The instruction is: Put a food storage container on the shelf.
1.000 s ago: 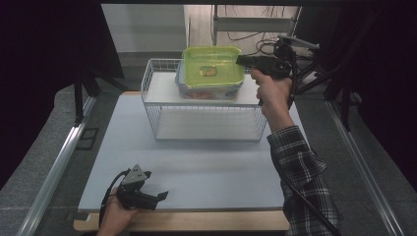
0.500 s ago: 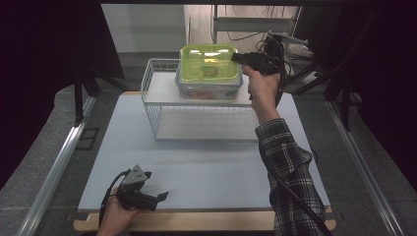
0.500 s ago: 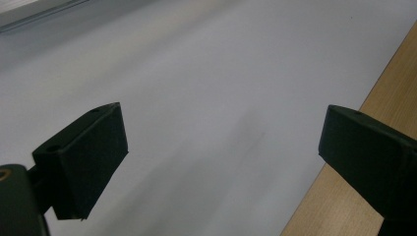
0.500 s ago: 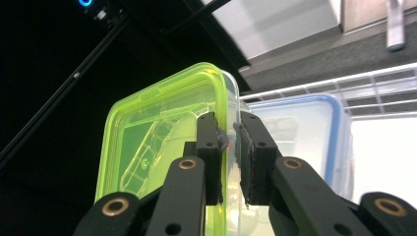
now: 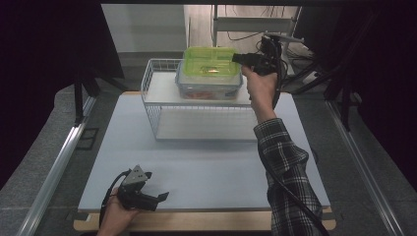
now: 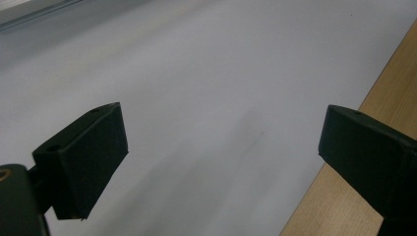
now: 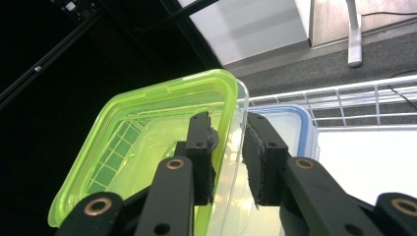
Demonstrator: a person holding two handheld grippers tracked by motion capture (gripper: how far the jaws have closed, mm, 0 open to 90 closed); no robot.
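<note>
1. Right tool point(image 5: 237, 58) clamps the green-lidded box point(image 5: 209, 61) by its rim, lifted clear of the blue-lidded box point(image 5: 209, 88) on the wire rack point(image 5: 162, 105), 12 o'clock.
2. Its jaws have just eased wider, wall still between them.
3. Left tool point(image 5: 156, 197) gapes empty on the table point(image 5: 206, 167), 7 o'clock.
4. Judged: pickup done; set-down remains.

From above, my white table mat point(image 5: 196, 167) is evenly lit while black surrounds swallow the edges, and the green-lidded container point(image 5: 209, 61) glows under light from the far side. My left gripper view is soft, its jaws blurred over a faintly shadowed mat. My right gripper view is sharp, half dark, with the lid translucent.
</note>
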